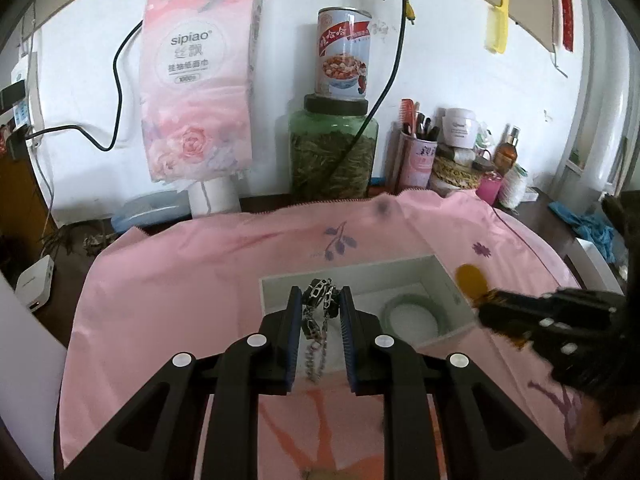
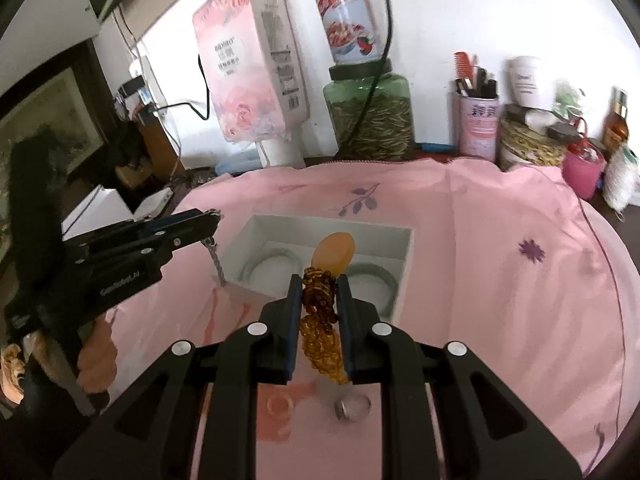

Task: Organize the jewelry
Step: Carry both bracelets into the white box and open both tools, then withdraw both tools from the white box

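My left gripper (image 1: 320, 300) is shut on a black-and-silver chain bracelet (image 1: 318, 312) that dangles over the near left part of a white open box (image 1: 360, 276). A pale green bangle (image 1: 412, 312) lies in the box's right half. My right gripper (image 2: 318, 284) is shut on an amber bead necklace (image 2: 320, 320) with an orange oval pendant (image 2: 334, 254), held over the box's (image 2: 400, 236) near edge. The box holds two bangles (image 2: 376, 284) in that view. The left gripper (image 2: 196, 224) with its chain shows at the box's left side. Two rings (image 2: 352, 408) lie on the pink cloth below my right gripper.
A pink cloth (image 1: 200, 272) covers the round table. Along the back wall stand a tissue pack (image 1: 200, 80), a green jar (image 1: 332, 152) with a can on top, a pink cup of combs (image 1: 416, 152), a cream jar and small bottles. A white device (image 1: 36, 280) lies at left.
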A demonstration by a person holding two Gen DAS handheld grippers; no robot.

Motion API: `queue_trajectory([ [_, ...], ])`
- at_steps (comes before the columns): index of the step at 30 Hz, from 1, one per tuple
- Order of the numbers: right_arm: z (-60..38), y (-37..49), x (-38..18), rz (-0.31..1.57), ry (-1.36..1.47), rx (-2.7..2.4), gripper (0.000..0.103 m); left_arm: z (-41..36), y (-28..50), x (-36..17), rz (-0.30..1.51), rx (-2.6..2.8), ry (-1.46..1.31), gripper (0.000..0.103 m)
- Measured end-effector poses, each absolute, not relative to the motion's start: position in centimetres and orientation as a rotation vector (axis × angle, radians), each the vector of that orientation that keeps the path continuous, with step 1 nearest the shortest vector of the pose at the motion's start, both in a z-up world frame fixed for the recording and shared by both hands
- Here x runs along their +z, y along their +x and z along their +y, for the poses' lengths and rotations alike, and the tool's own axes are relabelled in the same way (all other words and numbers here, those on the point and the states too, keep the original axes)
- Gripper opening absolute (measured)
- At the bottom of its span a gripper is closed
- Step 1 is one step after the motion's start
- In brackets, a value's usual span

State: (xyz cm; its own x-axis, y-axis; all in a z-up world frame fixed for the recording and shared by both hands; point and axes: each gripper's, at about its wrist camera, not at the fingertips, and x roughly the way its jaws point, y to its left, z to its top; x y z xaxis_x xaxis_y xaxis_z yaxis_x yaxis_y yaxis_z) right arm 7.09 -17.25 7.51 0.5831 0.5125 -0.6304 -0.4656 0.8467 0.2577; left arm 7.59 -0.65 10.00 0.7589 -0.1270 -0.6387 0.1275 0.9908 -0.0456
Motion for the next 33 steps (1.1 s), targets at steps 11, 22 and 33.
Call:
queue_trajectory([
  [11, -15.7, 10.7, 4.0, 0.802, 0.029, 0.488, 0.018, 0.0, 10.7, 6.4, 0.773, -0.107, 0.006, 0.019],
  [22, -19.2, 8.7, 7.3, 0.693, 0.117, 0.456, 0.045, 0.1, 9.2, 7.1, 0.755, -0.08, 0.031, 0.044],
  [33, -20.7, 2.1, 4.2, 0.711, 0.035, 0.405, 0.091, 0.9, 2.4, 5.1, 0.774, -0.02, 0.115, 0.081],
])
